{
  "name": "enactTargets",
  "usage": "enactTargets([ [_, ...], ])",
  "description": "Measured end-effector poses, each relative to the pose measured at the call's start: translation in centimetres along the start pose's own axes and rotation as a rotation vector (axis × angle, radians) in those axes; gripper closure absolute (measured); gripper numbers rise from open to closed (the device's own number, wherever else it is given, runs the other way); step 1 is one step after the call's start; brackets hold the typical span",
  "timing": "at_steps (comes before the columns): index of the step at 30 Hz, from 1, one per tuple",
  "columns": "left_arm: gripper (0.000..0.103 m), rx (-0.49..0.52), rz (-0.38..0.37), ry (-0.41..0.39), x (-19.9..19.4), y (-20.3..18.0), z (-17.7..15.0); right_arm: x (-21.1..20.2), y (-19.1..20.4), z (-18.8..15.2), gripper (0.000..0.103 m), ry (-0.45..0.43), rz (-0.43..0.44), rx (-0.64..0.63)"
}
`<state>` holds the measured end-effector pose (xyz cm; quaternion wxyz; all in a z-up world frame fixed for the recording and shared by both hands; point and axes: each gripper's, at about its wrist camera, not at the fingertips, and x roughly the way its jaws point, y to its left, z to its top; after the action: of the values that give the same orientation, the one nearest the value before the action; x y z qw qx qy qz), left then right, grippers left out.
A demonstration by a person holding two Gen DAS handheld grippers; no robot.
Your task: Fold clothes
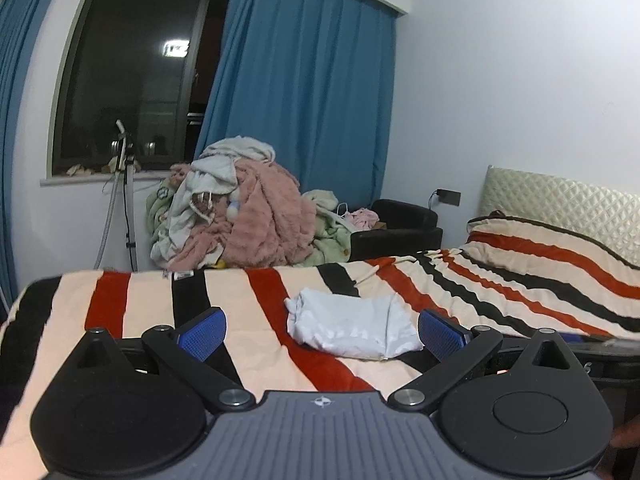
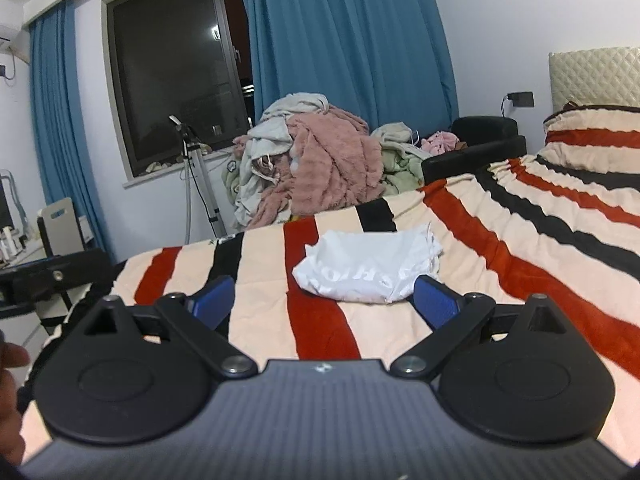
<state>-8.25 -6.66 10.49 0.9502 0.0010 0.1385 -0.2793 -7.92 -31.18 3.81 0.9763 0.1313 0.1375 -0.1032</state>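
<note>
A white garment [image 1: 352, 326] lies folded into a small bundle on the striped bedspread [image 1: 256, 304]; grey lettering shows on it in the right wrist view [image 2: 368, 268]. My left gripper [image 1: 322, 334] hovers just in front of it, open wide, blue pads [image 1: 204, 334] apart with nothing between them. My right gripper [image 2: 326, 300] is also open and empty, a short way before the bundle, its right pad [image 2: 436, 300] near the garment's near corner without touching it.
Beyond the bed's far edge stands a heap of pink, white and green laundry [image 1: 244, 212]. A black armchair [image 1: 396, 228], blue curtains [image 1: 304, 80], a dark window and a tripod [image 1: 126, 192] are behind. A pillow [image 1: 552, 248] lies at the right. A desk [image 2: 36, 268] stands left.
</note>
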Motion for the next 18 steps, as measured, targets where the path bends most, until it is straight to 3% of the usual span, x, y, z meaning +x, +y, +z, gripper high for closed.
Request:
enactTargets([
  [6,0.000,-0.009,0.029,0.001,0.9,1.3,-1.0,1.3,0.8,-2.1,0.005,-0.014,-0.003,-0.007],
  [10,0.000,-0.023,0.041,-0.008,0.9,2.0,-1.6,1.9,2.0,-3.3,0.005,-0.015,-0.025,-0.087],
  [18,0.000,-0.032,0.062,-0.002,1.1,2.8,-2.1,2.0,2.0,-3.5,0.005,-0.021,-0.068,-0.096],
])
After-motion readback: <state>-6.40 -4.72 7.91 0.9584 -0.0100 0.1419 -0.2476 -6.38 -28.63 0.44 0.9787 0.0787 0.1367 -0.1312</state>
